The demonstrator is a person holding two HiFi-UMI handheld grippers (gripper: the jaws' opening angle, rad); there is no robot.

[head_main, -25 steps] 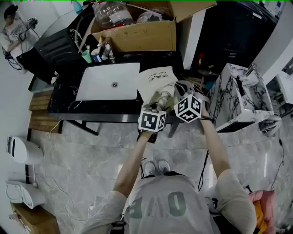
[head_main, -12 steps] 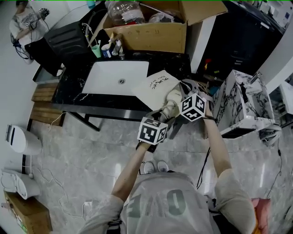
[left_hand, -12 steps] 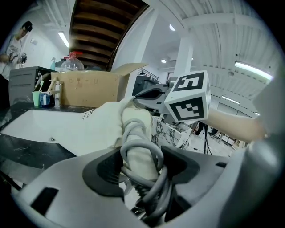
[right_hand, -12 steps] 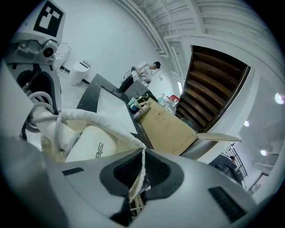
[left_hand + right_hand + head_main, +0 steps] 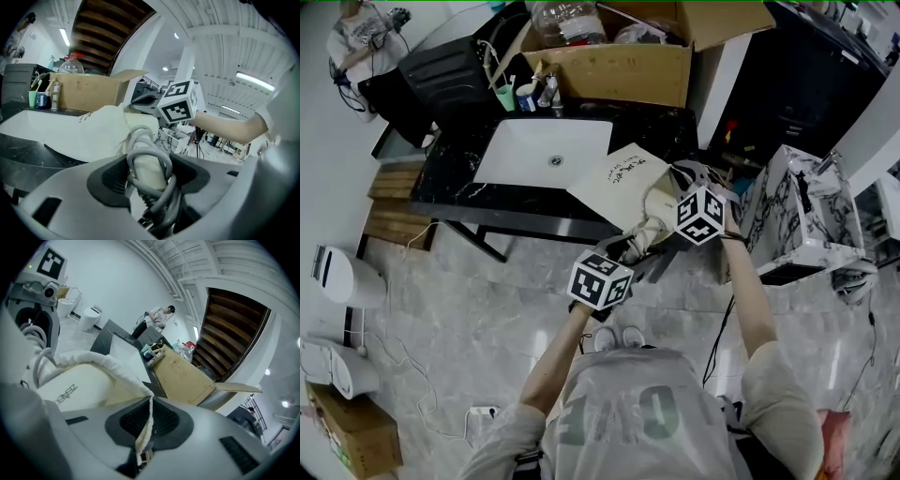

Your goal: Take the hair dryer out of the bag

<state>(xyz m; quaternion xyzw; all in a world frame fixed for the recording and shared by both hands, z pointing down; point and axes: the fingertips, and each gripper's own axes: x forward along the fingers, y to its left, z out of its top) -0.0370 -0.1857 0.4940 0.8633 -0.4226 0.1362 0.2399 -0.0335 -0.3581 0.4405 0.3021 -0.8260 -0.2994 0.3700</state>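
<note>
Cream cloth bag (image 5: 617, 178) is being pinched by closed right gripper (image 5: 145, 427); wide-jawed left gripper (image 5: 150, 177) is clasping cord-wrapped white hair dryer (image 5: 149, 164), awaiting outward pull.

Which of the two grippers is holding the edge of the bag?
The right gripper: its fingers pinch the rim of the bag, whereas the left gripper grips the hair dryer.
</note>
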